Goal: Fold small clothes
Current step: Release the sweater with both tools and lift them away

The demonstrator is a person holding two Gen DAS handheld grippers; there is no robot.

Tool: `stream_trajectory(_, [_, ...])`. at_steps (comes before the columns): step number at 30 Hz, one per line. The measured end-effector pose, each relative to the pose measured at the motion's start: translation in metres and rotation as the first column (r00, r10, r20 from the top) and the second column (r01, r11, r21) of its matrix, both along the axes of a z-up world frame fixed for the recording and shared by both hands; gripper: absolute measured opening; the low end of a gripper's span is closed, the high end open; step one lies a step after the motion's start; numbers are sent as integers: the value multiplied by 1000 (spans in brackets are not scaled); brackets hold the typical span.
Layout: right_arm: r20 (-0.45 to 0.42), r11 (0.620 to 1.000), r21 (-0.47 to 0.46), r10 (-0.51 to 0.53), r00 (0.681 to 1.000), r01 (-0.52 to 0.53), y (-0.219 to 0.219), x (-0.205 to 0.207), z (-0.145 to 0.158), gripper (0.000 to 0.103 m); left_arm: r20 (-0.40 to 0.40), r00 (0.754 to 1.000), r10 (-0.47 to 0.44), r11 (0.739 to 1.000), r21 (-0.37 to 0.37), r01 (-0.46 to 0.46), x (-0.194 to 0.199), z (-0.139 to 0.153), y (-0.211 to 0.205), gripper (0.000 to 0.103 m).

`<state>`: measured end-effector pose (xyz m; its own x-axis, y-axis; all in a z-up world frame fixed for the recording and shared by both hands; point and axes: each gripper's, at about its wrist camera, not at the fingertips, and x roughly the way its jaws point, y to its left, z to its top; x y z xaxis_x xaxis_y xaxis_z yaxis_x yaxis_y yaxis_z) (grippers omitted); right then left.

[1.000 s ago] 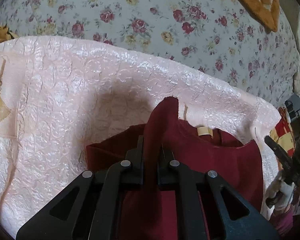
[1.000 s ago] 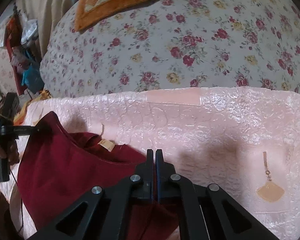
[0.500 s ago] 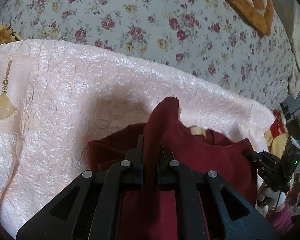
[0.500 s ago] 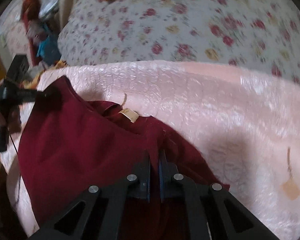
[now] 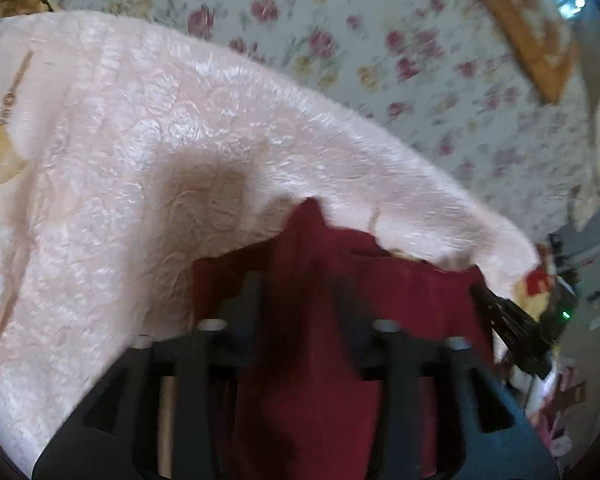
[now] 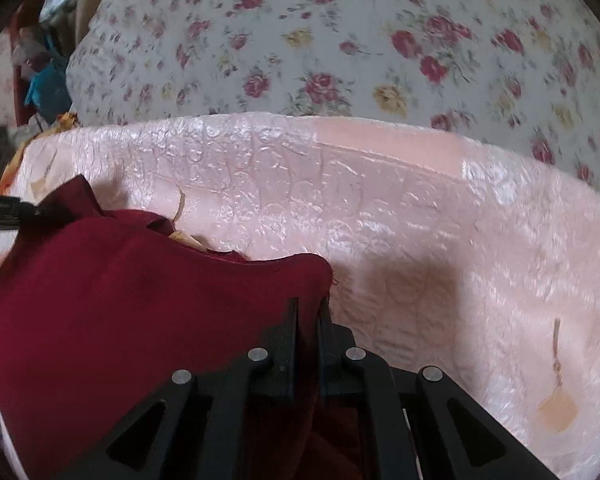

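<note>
Spread the left gripper (image 5: 300, 292) jaws apart around the maroon garment (image 5: 308, 360), its corner standing loose between them, above the pink quilt (image 5: 140, 160).

A deep maroon garment (image 6: 140, 312) lies at lower left in the right wrist view on a glossy pale pink embossed cover (image 6: 380, 208) with tan tassel motifs. Beyond it, the bed's white quilt (image 6: 340, 40) carries red, pink and yellow roses. A beige label (image 6: 184, 236) shows at the garment's neckline. Both grippers (image 5: 296, 300) (image 6: 308, 312) are matte black with silver pins.
</note>
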<state>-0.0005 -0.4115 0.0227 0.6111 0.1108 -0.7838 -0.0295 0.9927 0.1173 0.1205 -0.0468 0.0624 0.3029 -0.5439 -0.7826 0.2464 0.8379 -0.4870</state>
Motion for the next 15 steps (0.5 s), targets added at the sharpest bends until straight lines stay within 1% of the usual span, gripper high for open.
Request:
stream_trajectory(1, [17, 1000, 17, -4, 1000, 4, -2, -5, 8, 7, 12, 1000, -5, 1000, -18, 5, -7, 6, 5, 61])
stream_trajectory(3, [57, 1000, 18, -9, 998, 8, -5, -22, 30, 13, 38, 999, -29, 998, -49, 31, -29, 20, 20, 62])
stream_trajectory(4, [74, 1000, 30, -1, 997, -1, -4, -31, 39, 20, 51, 997, -55, 997, -54, 58, -44, 26, 29, 62])
stream_trajectory(5, [88, 999, 50, 10, 996, -15, -4, -40, 47, 34, 63, 995, -75, 996, -51, 78, -56, 28, 36, 62])
stream_trajectory(6, [101, 997, 75, 21, 995, -28, -3, -52, 55, 42, 72, 993, -90, 995, -44, 94, -67, 29, 41, 62])
stream_trajectory(7, [116, 992, 114, 33, 993, -46, -2, -68, 62, 46, 80, 990, -116, 992, -30, 119, -83, 29, 47, 62])
stream_trajectory(9, [118, 973, 207, 78, 990, -101, 7, -92, 66, 46, 71, 983, -171, 985, -17, 172, -109, 23, 51, 62])
stream_trajectory(10, [109, 955, 258, 121, 987, -146, 17, -105, 66, 46, 57, 978, -201, 979, -11, 202, -118, 19, 51, 62])
stream_trajectory(11, [103, 945, 275, 155, 983, -178, 28, -114, 65, 46, 45, 971, -236, 972, -6, 236, -128, 15, 49, 62])
stream_trajectory(12, [99, 943, 265, 182, 978, -202, 42, -122, 65, 46, 43, 963, -266, 964, 2, 266, -137, 12, 47, 62])
stream_trajectory(13, [95, 942, 246, 209, 973, -227, 57, -131, 64, 46, 56, 949, -309, 951, 32, 308, -150, 9, 42, 62])
stream_trajectory(15, [91, 933, 247, 247, 965, -262, 80, -142, 61, 46, 81, 932, -353, 934, 87, 346, -163, 6, 34, 62])
